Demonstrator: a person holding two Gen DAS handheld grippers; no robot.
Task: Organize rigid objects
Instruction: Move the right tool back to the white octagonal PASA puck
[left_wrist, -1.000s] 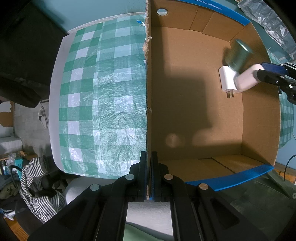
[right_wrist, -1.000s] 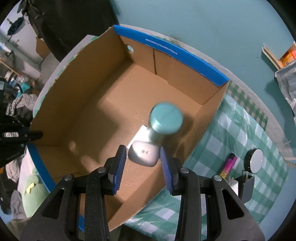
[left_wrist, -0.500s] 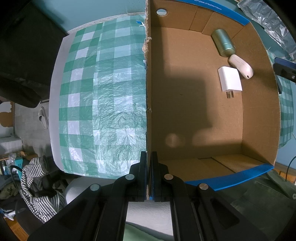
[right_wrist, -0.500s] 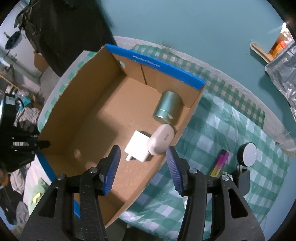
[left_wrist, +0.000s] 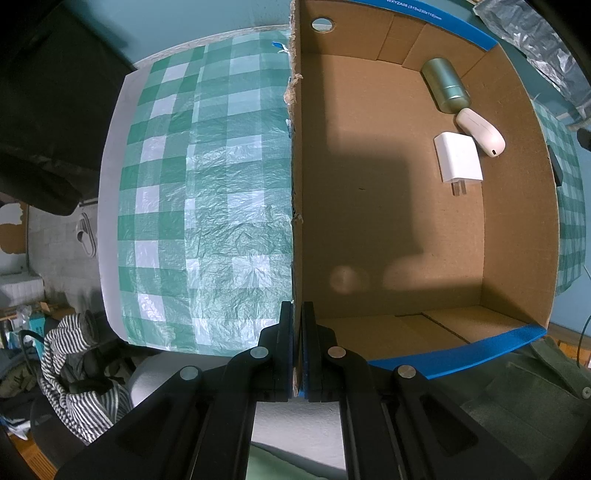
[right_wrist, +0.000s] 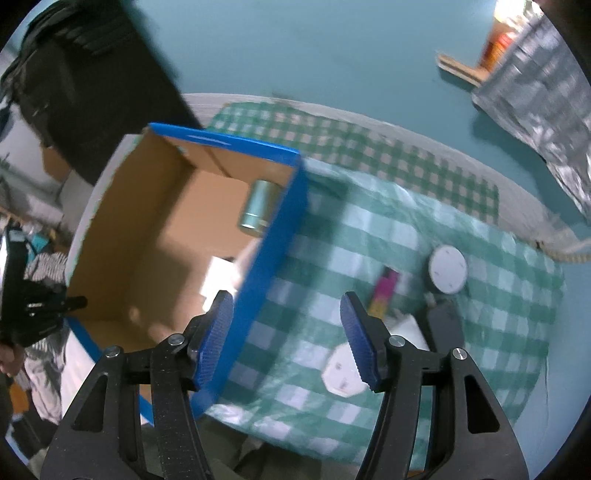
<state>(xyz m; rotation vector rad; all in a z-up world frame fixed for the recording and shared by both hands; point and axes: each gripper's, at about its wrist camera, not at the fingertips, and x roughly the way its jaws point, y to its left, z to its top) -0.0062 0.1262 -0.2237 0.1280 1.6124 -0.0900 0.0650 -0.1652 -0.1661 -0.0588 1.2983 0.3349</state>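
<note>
A: Three things lie in the cardboard box (left_wrist: 406, 221)'s far corner in the left wrist view: a green cylinder (left_wrist: 445, 85), a white pod (left_wrist: 480, 132), a white charger (left_wrist: 458, 157). The left gripper (left_wrist: 297, 339)'s jaws are clenched on the box wall, likely steadying it.

B: And the right view?

A: The right gripper (right_wrist: 288, 338)'s jaws, just opening, are released and hold nothing, above the checked desk (right_wrist: 369, 229) where a round puck (right_wrist: 447, 269) and a pink lighter (right_wrist: 384, 291) wait.

Inside the open cardboard box (left_wrist: 517, 221), in its far right corner, a green metal cylinder (left_wrist: 445, 90) lies on its side, touching a pale oval case (left_wrist: 480, 133) beside a flat white charger (left_wrist: 458, 157).
</note>
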